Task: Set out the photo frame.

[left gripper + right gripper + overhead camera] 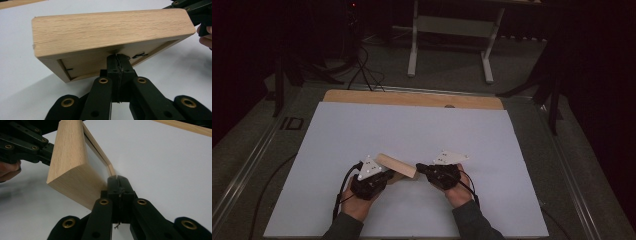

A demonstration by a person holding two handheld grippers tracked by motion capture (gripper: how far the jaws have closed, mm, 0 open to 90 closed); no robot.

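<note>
1. The wooden frame (396,165) is what I'm working on: a light oak-coloured picture frame with a deep moulding and a recessed back. It is tilted up off the white board (412,130) that covers my bench, held between my two tools near the board's front edge.

2. In the left gripper view the frame (110,32) shows its broad outer side and, below it, the recess in its back, where a small dark clip or mark sits just right of my jaws. My left tool (117,58) has its jaws pressed together at the lower rim of that recess. They look to be pinching the thin edge, though the contact itself is partly hidden.

3. In the right gripper view the frame (72,167) stands on edge, running away from me. My right tool (117,178) is likewise pressed together, nipping the frame's near corner by its thin inner lip.

4. From above, my left tool (384,175) and right tool (421,169) sit at opposite ends of the frame, my hands behind them.

5. As I judge it, the frame is gripped and raised. Turning it, setting it down or opening its back is not yet done.
</note>
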